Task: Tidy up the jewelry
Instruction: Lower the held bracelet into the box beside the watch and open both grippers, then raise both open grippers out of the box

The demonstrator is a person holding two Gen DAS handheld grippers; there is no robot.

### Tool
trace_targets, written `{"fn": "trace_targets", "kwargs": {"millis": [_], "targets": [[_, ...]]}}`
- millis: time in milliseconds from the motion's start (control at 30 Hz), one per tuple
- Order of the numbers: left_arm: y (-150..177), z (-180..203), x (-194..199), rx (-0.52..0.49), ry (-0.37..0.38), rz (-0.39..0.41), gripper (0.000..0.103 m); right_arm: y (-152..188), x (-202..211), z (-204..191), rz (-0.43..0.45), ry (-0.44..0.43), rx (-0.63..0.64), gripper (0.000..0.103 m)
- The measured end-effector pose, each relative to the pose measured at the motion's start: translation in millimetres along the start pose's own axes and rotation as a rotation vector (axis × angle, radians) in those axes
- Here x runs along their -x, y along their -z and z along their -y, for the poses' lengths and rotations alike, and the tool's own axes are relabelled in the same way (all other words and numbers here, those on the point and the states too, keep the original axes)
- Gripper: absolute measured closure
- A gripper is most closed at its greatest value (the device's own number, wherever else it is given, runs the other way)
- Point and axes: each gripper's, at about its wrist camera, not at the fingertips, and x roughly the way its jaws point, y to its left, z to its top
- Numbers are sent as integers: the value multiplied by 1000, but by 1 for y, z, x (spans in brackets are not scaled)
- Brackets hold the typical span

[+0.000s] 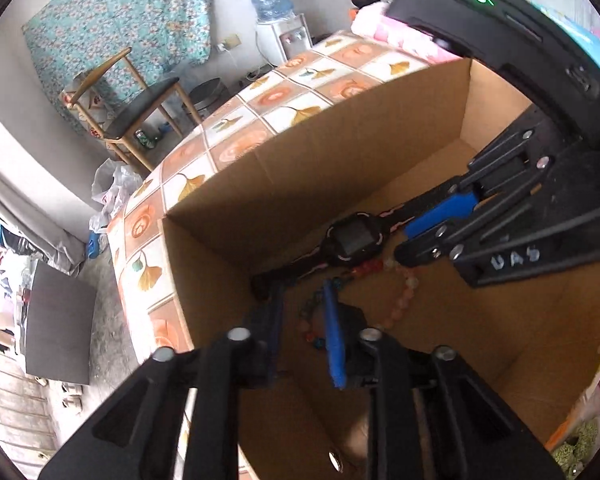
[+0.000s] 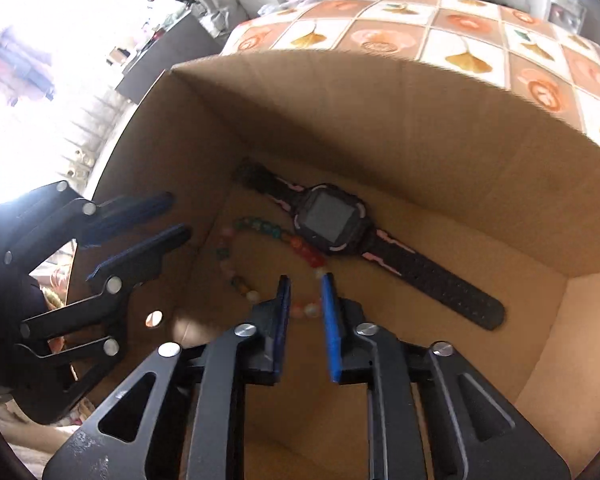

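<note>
An open cardboard box (image 1: 340,148) (image 2: 380,120) stands on the table. On its floor lie a black watch with pink trim (image 1: 354,238) (image 2: 328,220) and, touching it, a loop of coloured beads, a bracelet (image 1: 404,300) (image 2: 304,250). My left gripper (image 1: 303,292) (image 2: 177,216) hangs inside the box over the bracelet's left part, jaws a little apart. My right gripper (image 2: 306,280) (image 1: 404,242) reaches in from the other side, above the bracelet and beside the watch strap. Its blue pads stand slightly apart and press on nothing. Beads show through both gaps but rest on the box floor.
The box sits on a table with a tile-patterned cloth (image 1: 259,120) (image 2: 460,40), near its edge. A pink cloth (image 1: 404,36) lies behind the box. On the floor beyond are a wooden chair (image 1: 139,96), a water dispenser (image 1: 279,32) and a plastic bag (image 1: 111,188).
</note>
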Motion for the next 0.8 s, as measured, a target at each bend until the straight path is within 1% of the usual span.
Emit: {"fn": "trace_targets", "kwargs": {"millis": [67,100,133,167,200,233,267,300,333,367,400,467,500,533,600,633,667,733,767,800], "targets": [[3,-6,9,26,3,19,76,3,11,0,35,1,-5,80],[4,-9,14,39,8,31,71,6,20,-2,63,4,-5,75],[8,-14,23,59,14,50,66,9,29,-3,89,12,-5,72],[11,-17,32,77,17,68,64,12,37,-5,111,22,-3,68],[16,-22,45,104,23,99,58,17,49,-7,145,37,2,64],[20,-25,54,123,26,120,49,21,60,-9,175,47,7,61],[27,-29,66,147,27,145,44,27,71,-12,203,54,8,54],[36,-33,81,181,19,180,35,38,89,-16,249,54,12,50],[45,-36,93,206,11,209,29,46,99,-18,277,50,14,49],[52,-38,101,223,11,228,26,59,115,-21,321,42,15,44],[66,-40,115,251,14,259,23,68,125,-23,347,40,12,39],[85,-43,131,281,12,286,18,90,147,-24,399,38,5,35],[100,-43,141,300,13,305,15,105,158,-29,430,39,8,31],[109,-43,146,313,15,314,10,117,166,-31,456,40,11,28],[130,-43,155,349,23,326,6,142,180,-37,502,39,16,21],[136,-42,156,360,27,326,6,156,183,-39,516,37,12,19],[145,-40,156,372,31,322,6,167,182,-38,526,38,0,15],[157,-34,149,389,36,295,6,188,178,-37,532,51,-32,12],[161,-29,144,394,46,276,6,202,171,-37,523,74,-61,11],[166,-21,135,397,66,247,6,207,164,-36,514,101,-83,11]]}}
